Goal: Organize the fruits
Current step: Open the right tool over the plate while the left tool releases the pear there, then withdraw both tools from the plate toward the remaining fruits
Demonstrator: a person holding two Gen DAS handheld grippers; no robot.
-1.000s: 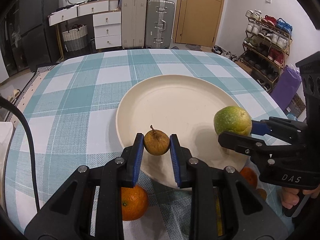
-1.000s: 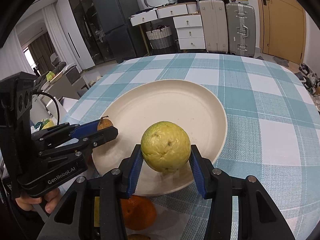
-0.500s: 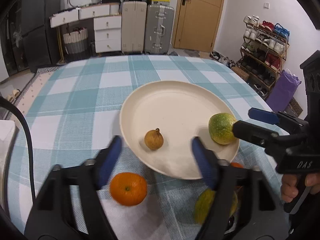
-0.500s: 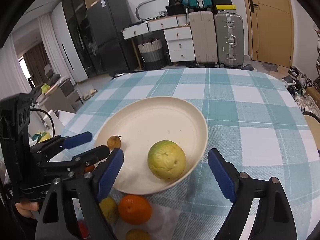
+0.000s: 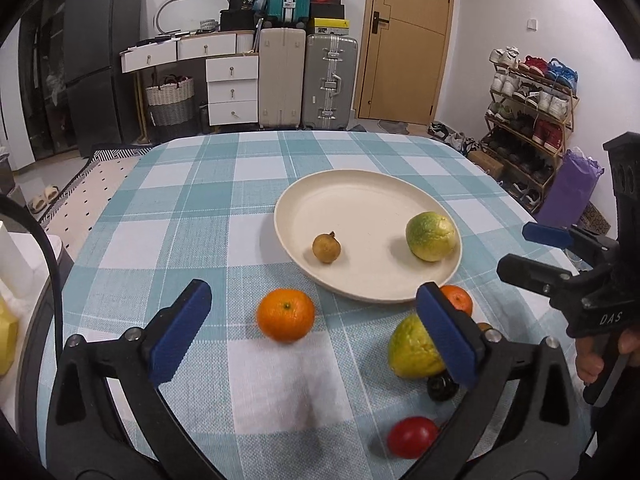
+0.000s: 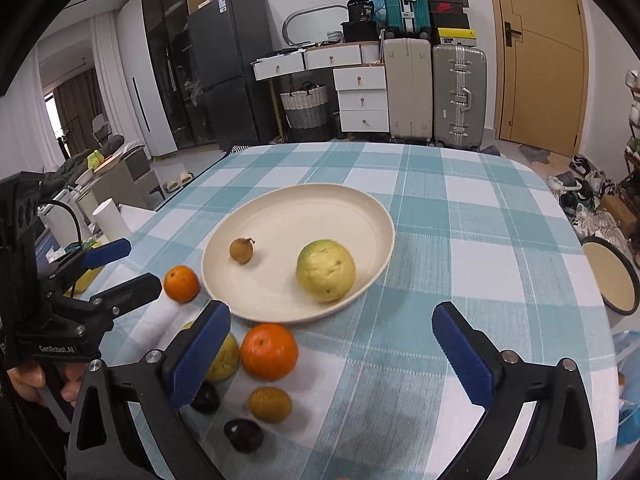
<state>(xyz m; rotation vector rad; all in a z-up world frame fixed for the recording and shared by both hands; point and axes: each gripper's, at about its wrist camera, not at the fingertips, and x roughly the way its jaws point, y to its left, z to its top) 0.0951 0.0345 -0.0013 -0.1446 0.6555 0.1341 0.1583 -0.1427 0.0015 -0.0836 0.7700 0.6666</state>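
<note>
- Fruit first: a small brown fruit (image 5: 326, 247) with a short stem sits on the cream plate (image 5: 360, 200), toward its near-left part, and a big yellow-green citrus (image 5: 430, 236) lies on the same plate at the near-right, close to the rim.
- Both pieces rest free on the plate, well ahead of either claw, nothing touching them.
- Left gripper (image 5: 316, 336) has just been opening and its blue pads stand spread wide, nothing between them; the brown fruit lies beyond its tips, past the plate's near rim.
- Right gripper (image 6: 340, 354) has likewise just been opening, jaws splayed and empty; the green citrus (image 6: 325, 271) lies ahead of it, slightly left of the gap's middle.
- Off the plate, on the teal checked tablecloth (image 5: 192, 208), an orange (image 5: 285, 314) sits just ahead of the left claw's open gap.
- Near the plate's front rim lie a second orange (image 6: 269, 351) and a yellow-green citrus (image 5: 412, 350), the latter partly hidden behind the left claw's right pad.
- Nearer the camera: a red fruit (image 5: 412, 437), a small yellowish fruit (image 6: 269, 404) and two dark fruits (image 6: 243, 435).
- A hand (image 6: 32, 380) grips the left tool's handle.
</note>
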